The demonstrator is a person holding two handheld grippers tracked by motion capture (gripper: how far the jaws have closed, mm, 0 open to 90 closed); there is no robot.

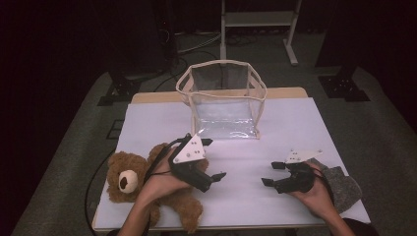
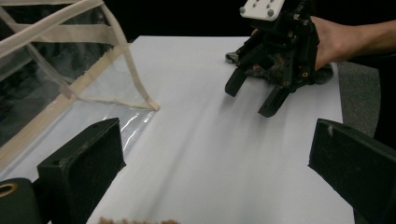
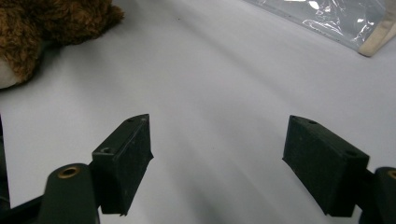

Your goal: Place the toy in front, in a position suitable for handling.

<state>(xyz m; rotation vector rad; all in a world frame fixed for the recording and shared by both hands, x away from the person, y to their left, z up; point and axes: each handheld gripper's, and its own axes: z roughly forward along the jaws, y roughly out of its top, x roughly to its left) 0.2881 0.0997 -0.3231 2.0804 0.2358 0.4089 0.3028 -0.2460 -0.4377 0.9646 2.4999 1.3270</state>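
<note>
At the near edge of the white worktop (image 1: 275, 132), the person's left hand (image 1: 160, 184) and right hand (image 1: 314, 196) enter from below, each holding a gripper. A brown teddy bear (image 1: 129, 181) lies at the near left corner, partly under the left hand and forearm; its pale muzzle faces up. In the right gripper view its fur shows at the upper left (image 3: 44, 28). At the near right, a grey felt-like cloth (image 1: 342, 184) lies under and behind the right hand, reaching the worktop's right edge.

The left gripper (image 1: 215, 158) hovers just beside the bear, pointing toward the middle of the worktop; its jaws stand wide apart with nothing between them, as its own view confirms (image 2: 215, 158). The right gripper (image 1: 273, 173) faces it from the right, well apart across bare worktop; its jaws are likewise spread and empty, seen in its own view (image 3: 217, 163) and, farther off, in the left gripper view (image 2: 254, 95), where the cloth (image 2: 273, 71) shows behind it.

Farther back, at the middle of the worktop, stands a clear plastic bag (image 1: 222, 98) with cream fabric trim, upright, mouth open at the top. Its trimmed corner appears in the left gripper view (image 2: 70, 79) and its shiny base in the right gripper view (image 3: 336, 21).

Beyond the worktop, a grey floor (image 1: 383, 128) carries black stand feet, cables and a white frame (image 1: 258, 22) against a dark background.
</note>
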